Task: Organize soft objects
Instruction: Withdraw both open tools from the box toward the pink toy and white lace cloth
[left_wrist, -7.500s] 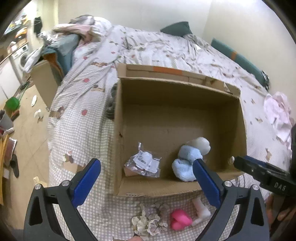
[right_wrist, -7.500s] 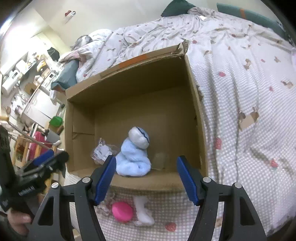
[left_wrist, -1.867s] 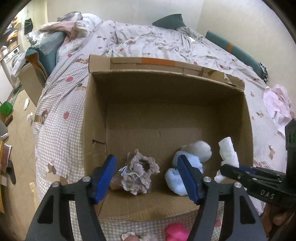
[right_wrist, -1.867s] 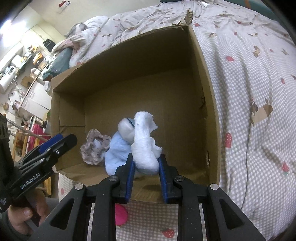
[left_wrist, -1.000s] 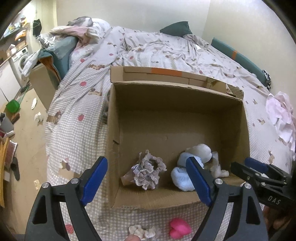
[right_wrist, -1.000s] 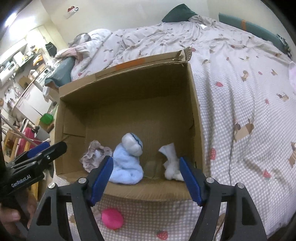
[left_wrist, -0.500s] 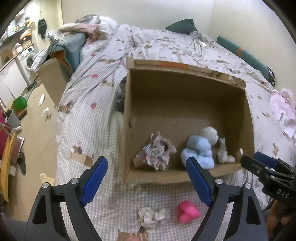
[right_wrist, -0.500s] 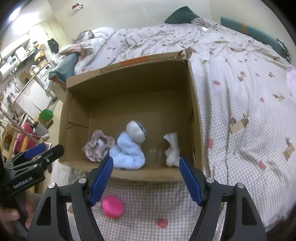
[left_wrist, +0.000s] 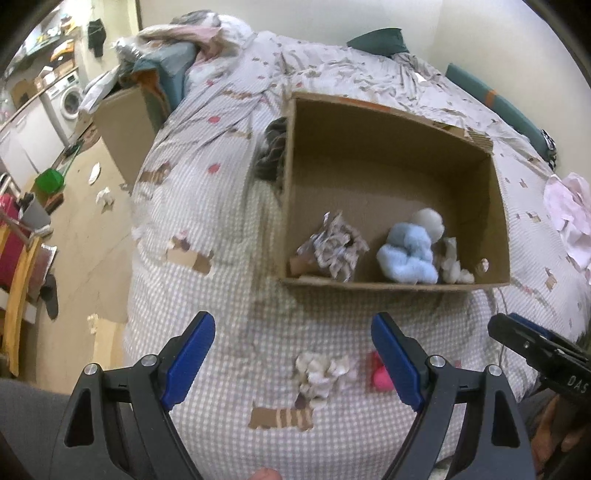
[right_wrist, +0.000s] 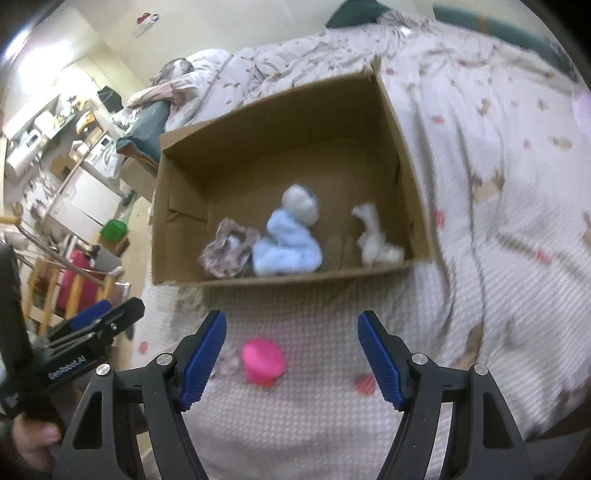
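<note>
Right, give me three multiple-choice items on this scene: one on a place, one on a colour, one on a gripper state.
1. Where does the pink soft toy lie?
A. inside the cardboard box
B. on the bedspread in front of the box
C. on the floor

2. What colour is the largest plush in the cardboard box?
A. light blue
B. green
C. red

3. How is the right gripper?
A. shut on a sock
B. open, holding nothing
C. out of view

Answers: 1 B, it sits outside the box's near wall; 2 A, the light blue plush sits mid-box; 3 B, the jaws stand apart with nothing between them.
</note>
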